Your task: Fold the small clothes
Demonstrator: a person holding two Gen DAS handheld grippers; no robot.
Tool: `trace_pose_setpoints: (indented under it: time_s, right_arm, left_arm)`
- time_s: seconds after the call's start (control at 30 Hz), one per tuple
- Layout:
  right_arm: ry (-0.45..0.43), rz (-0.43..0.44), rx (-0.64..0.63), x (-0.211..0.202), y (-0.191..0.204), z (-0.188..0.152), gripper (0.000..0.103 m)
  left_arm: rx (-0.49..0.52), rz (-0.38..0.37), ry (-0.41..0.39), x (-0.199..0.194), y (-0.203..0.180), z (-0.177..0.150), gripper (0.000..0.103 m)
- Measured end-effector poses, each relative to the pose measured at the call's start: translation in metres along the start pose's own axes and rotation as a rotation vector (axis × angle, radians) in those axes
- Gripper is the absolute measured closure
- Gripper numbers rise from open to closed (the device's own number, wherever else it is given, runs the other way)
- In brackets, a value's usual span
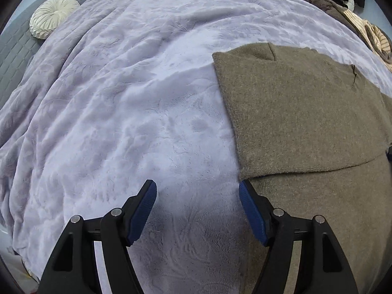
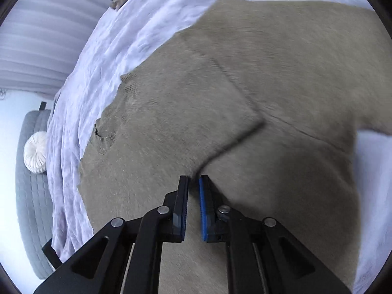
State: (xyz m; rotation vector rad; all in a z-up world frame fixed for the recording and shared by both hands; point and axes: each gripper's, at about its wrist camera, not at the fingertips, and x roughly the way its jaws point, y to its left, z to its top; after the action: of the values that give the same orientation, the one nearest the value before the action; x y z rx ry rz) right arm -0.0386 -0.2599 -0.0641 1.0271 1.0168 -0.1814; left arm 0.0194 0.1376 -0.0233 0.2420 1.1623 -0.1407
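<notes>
An olive-brown knitted sweater point(image 1: 301, 112) lies on the lavender blanket point(image 1: 122, 98), with one sleeve folded over its body. My left gripper point(image 1: 197, 188) is open and empty over the blanket, its right finger point(image 1: 252, 210) at the sweater's left edge. In the right wrist view the sweater point(image 2: 220, 85) fills most of the frame. My right gripper point(image 2: 193, 178) is nearly closed, pinching the corner of the folded sleeve point(image 2: 198, 169) just above the sweater's body.
A round cream cushion point(image 1: 52, 16) lies on a grey quilted seat point(image 1: 14, 49) at the far left. A pile of brown and striped clothes point(image 1: 343, 7) sits at the bed's far right. Grey curtains point(image 2: 49, 36) hang beyond the bed.
</notes>
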Motion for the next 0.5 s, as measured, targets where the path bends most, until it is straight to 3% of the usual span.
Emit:
trace_pose_setpoints:
  time_s: [0.07, 0.13, 0.23, 0.27, 0.33, 0.4, 0.5]
  right_arm:
    - [-0.017, 0.022, 0.009, -0.005, -0.002, 0.003, 0.089]
    - [-0.046, 0.033, 0.019, -0.007, -0.001, 0.01, 0.07]
    - [-0.083, 0.059, 0.077, -0.006, -0.003, 0.024, 0.066]
    - [-0.091, 0.063, 0.098, -0.006, -0.007, 0.028, 0.067]
    - [-0.091, -0.007, 0.143, -0.005, -0.017, 0.031, 0.094]
    - [-0.088, -0.003, 0.198, -0.006, -0.03, 0.028, 0.094]
    - [-0.084, 0.008, 0.184, -0.018, -0.042, 0.017, 0.094]
  left_arm:
    - [-0.029, -0.023, -0.025, -0.009, 0.0, 0.01, 0.032]
    - [-0.051, -0.053, -0.04, -0.012, -0.005, 0.023, 0.032]
    - [-0.045, -0.021, -0.052, -0.001, -0.021, 0.041, 0.032]
    - [-0.026, -0.003, -0.048, 0.006, -0.029, 0.043, 0.032]
    - [0.015, 0.04, -0.015, 0.022, -0.039, 0.042, 0.032]
    - [0.043, 0.058, 0.004, 0.03, -0.046, 0.034, 0.032]
    - [0.053, 0.07, -0.003, 0.026, -0.048, 0.028, 0.032]
